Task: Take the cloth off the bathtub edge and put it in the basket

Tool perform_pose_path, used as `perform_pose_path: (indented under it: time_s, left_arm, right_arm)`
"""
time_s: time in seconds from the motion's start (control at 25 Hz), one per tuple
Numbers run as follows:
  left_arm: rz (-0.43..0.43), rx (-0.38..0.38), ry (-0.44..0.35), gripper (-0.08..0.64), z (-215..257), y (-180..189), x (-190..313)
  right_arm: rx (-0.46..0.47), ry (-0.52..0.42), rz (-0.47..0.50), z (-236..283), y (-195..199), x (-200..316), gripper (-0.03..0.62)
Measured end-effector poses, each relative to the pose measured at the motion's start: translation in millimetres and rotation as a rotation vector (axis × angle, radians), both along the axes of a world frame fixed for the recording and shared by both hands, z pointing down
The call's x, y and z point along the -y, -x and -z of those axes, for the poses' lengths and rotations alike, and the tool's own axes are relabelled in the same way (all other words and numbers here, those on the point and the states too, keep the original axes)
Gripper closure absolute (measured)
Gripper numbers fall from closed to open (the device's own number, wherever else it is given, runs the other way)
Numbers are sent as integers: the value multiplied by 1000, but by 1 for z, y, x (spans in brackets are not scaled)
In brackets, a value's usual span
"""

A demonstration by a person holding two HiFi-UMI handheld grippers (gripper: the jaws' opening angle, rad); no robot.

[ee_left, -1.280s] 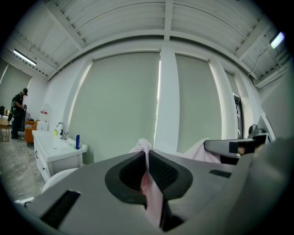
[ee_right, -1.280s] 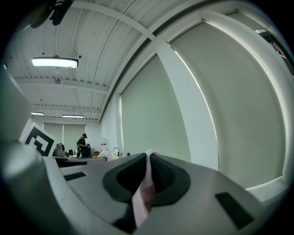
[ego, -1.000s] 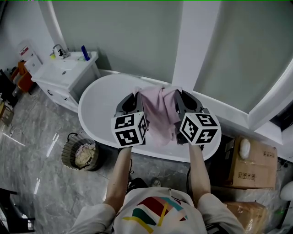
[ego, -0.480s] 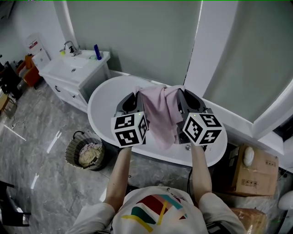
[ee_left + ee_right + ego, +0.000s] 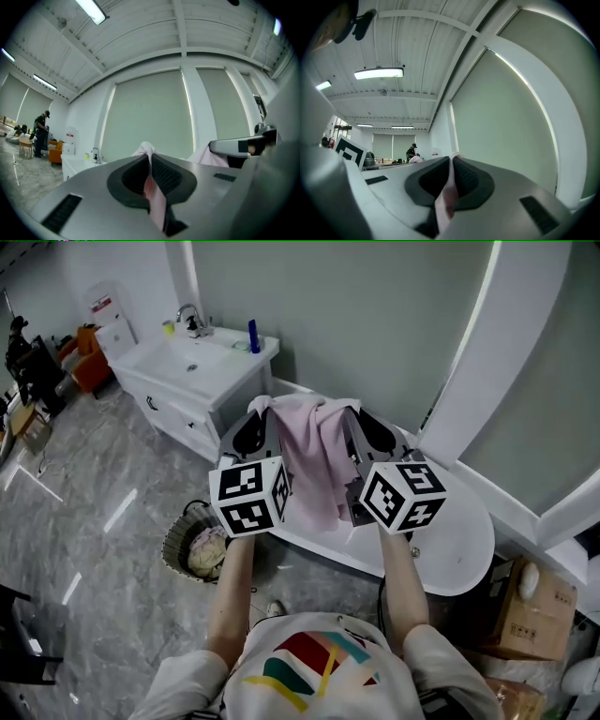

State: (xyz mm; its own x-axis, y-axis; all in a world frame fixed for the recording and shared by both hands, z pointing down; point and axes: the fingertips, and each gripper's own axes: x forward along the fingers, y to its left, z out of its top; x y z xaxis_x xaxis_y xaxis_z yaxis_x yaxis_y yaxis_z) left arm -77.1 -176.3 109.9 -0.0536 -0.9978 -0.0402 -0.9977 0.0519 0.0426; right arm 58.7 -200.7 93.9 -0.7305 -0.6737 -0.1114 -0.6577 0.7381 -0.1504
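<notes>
Left claw (image 5: 260, 412): squeezed tight on one top corner of the pink cloth (image 5: 314, 470).
Right claw (image 5: 351, 411): squeezed tight on the other corner.
Cloth: hangs in the air between them, off the bathtub (image 5: 459, 549).
Basket (image 5: 172, 549): on the floor (image 5: 84, 474), down left.
Might go wrong: let go too soon, and the long cloth lands on the rim or floor.
Floor: shiny grey stone.
Room: white bathtub, sink (image 5: 192, 357), grey wall.

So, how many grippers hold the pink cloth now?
2. The left gripper holds the pink cloth at its left upper corner, the right gripper at its right upper corner; the cloth hangs between them.
</notes>
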Motion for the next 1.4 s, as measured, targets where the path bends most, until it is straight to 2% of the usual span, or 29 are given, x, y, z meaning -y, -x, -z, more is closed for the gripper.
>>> perform_pose_path:
  time_s: [0.24, 0.44, 0.6, 0.84, 1.04, 1.2, 1.4]
  left_arm:
    - [109, 26, -32, 525, 19, 122, -29]
    - [240, 41, -7, 525, 18, 218, -68]
    - [365, 27, 21, 525, 5, 276, -106]
    - [537, -12, 75, 525, -22, 330, -152]
    - [651, -14, 60, 525, -15, 367, -178]
    - [739, 36, 27, 525, 10, 388, -190]
    - [805, 137, -26, 525, 72, 401, -205]
  right_arm:
    - [6, -34, 138, 17, 139, -18, 560]
    - [16, -14, 267, 16, 238, -43, 560]
    - [13, 26, 387, 2, 301, -67, 560]
    - [-36, 66, 571, -17, 371, -94, 560]
    - [-28, 42, 685, -7, 415, -108, 560]
    - [24, 23, 779, 16, 446, -110, 560]
    - [121, -62, 872, 83, 472, -125, 560]
